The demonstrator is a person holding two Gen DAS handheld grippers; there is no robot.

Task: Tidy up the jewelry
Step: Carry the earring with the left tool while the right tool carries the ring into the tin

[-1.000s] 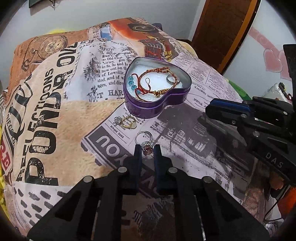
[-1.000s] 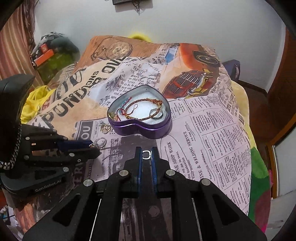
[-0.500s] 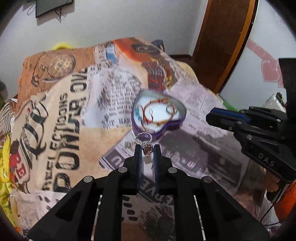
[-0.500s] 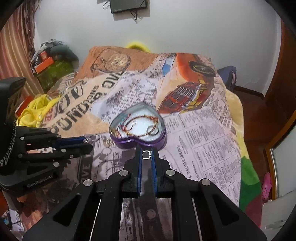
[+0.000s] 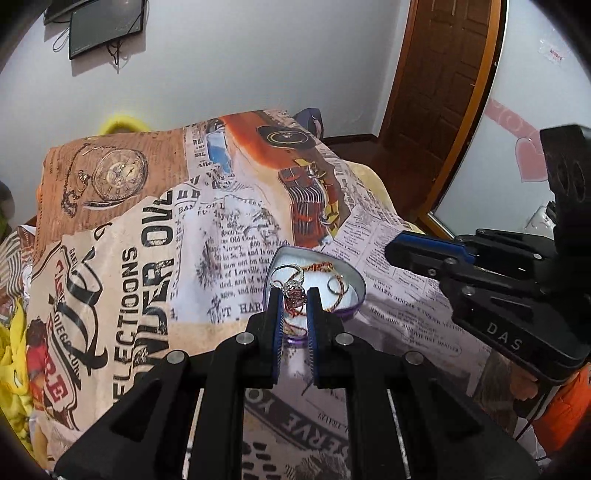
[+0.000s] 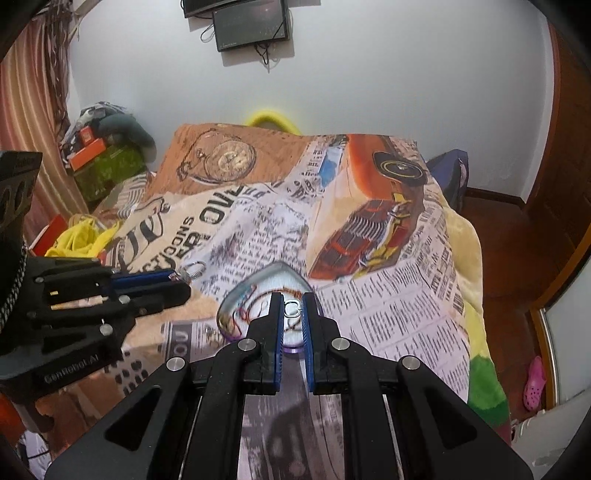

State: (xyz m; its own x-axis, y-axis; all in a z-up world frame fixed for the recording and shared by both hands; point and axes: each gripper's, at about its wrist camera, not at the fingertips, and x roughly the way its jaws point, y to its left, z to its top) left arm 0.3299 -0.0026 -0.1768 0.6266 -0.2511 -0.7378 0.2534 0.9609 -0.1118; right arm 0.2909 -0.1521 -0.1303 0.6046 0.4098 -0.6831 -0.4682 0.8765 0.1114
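left gripper (image 5: 294, 295) clenched on a silver ring with a reddish stone (image 5: 293, 291), band sticking up past the fingertips, held in the air above the bed. seen from the right wrist view as a black tool at the left edge with the ring glinting at its tips (image 6: 192, 271). right gripper (image 6: 294, 309) clenched on a small silver ring (image 6: 293, 308), pinched between the blue pads, also lifted off the cover. heart-shaped purple tin (image 5: 356, 295) lying open on the newspaper-print blanket (image 5: 147, 258), directly behind both sets of fingertips in each view; inside it a red-and-gold cord bracelet (image 5: 325, 266) and another plain ring (image 5: 334, 286) on a white lining. tin blurred in the right wrist view, contents only roughly readable there. right gripper (image 5: 397, 254) visible in the left wrist view at the right side, blue-tipped, beside the tin. wooden door (image 5: 443, 92) behind the bed, dark screen (image 6: 251, 22) on the white wall.
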